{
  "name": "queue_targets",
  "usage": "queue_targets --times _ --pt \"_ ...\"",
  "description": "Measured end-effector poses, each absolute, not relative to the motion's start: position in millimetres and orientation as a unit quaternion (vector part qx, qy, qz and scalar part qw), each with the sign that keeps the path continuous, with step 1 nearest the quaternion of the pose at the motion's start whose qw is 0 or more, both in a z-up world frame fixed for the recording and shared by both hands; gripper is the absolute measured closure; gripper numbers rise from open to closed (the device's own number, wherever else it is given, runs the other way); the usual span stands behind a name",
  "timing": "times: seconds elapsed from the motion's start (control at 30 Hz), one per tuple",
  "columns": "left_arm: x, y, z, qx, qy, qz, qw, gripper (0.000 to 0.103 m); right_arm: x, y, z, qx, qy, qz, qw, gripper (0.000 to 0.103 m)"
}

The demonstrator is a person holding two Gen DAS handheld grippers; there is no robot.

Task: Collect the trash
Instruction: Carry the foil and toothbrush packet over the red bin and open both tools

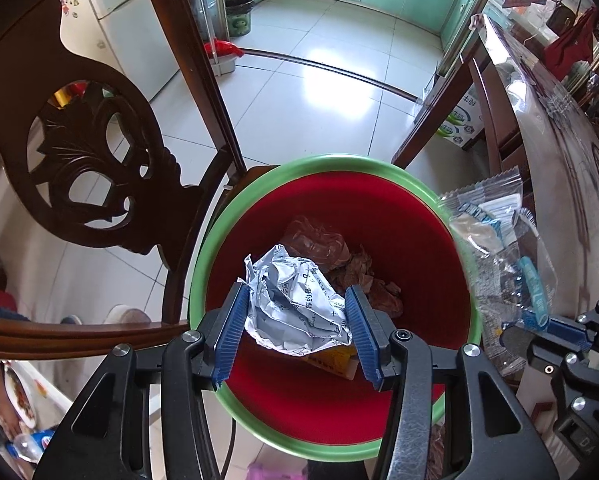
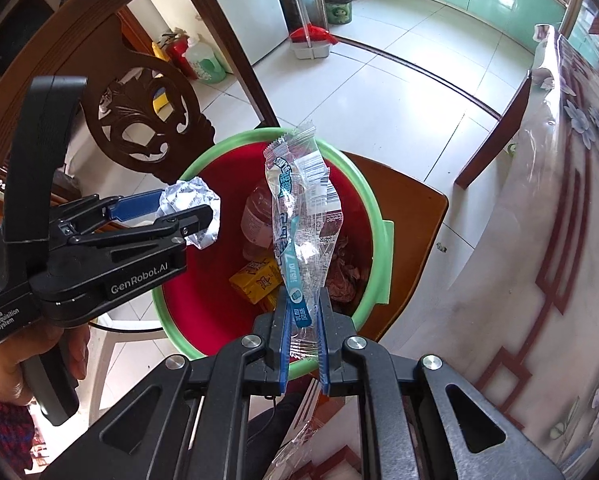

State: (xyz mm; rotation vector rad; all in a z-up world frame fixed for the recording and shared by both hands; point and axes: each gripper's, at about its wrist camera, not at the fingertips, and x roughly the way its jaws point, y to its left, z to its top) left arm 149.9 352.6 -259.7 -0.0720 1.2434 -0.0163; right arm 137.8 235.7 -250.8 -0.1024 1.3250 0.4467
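Observation:
A red bin with a green rim (image 1: 235,216) (image 2: 373,208) stands on a wooden chair seat. It holds a plastic bottle (image 2: 255,216), a yellow carton (image 2: 255,280) and brown scraps (image 1: 363,272). My left gripper (image 1: 297,300) (image 2: 195,208) is shut on a crumpled white paper ball (image 1: 295,300) (image 2: 187,196) above the bin. My right gripper (image 2: 304,300) is shut on a clear blue-printed plastic wrapper (image 2: 299,216) (image 1: 495,248), also over the bin, to the right of the left gripper.
A carved wooden chair back (image 1: 99,152) rises left of the bin. A table with a flowered plastic cover (image 2: 559,200) runs along the right. A dark waste basket (image 1: 239,14) and a red dustpan (image 2: 313,38) stand far off on the tiled floor.

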Motion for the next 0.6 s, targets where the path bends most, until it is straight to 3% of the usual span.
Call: queue_targets --times 0.6 --pt "155.7 354.8 -283.3 -0.034 0.607 0.005 0.794 0.054 143.0 249.4 -271.1 -0.072 0.628 0.215 0.744 0.094"
